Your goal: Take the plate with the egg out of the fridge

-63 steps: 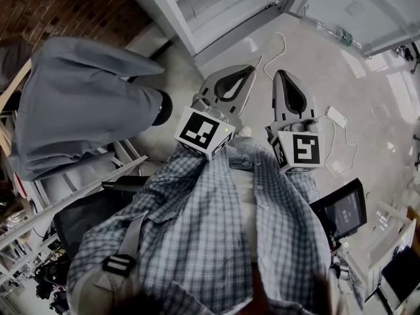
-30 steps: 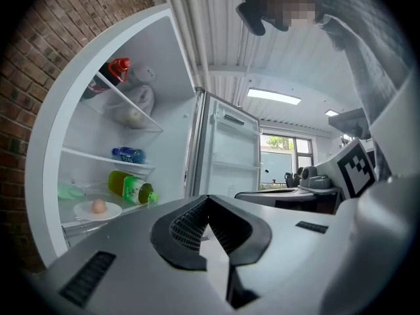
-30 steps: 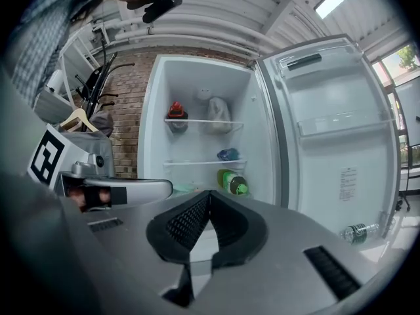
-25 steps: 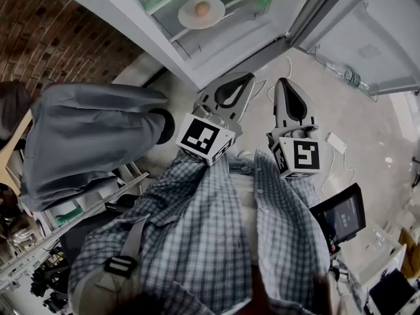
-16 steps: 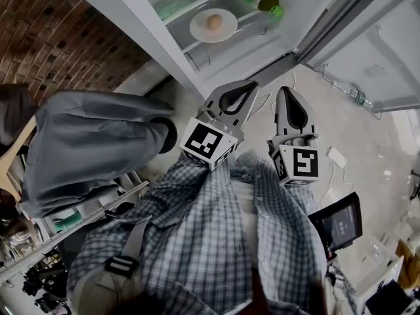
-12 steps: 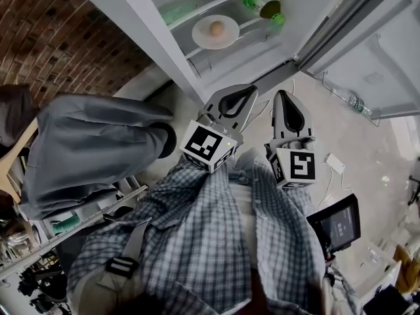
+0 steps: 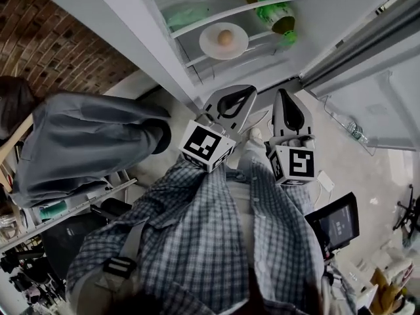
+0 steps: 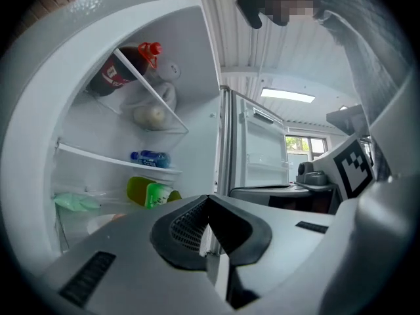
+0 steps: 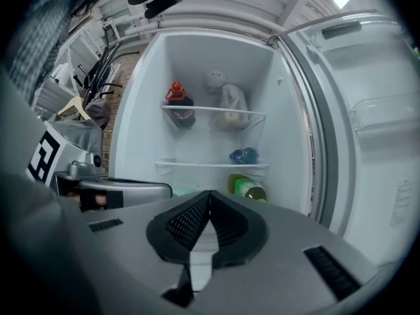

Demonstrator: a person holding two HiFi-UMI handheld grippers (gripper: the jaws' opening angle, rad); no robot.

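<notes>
The closed, empty grey left gripper (image 7: 252, 89) and right gripper (image 7: 283, 92) are hovering mid-frame, below the round white plate (image 7: 209, 45) bearing a tan egg (image 7: 225, 37) at upper centre.

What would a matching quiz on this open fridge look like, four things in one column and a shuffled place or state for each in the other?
Things
1. egg
2. soda bottle
3. blue water bottle
4. left gripper

Places or states
A. lying on its side on the middle shelf
B. shut, holding nothing
C. sitting on the white plate
D. upright on the top shelf, red cap

Pairs: 1-C, 2-D, 3-A, 4-B
</notes>
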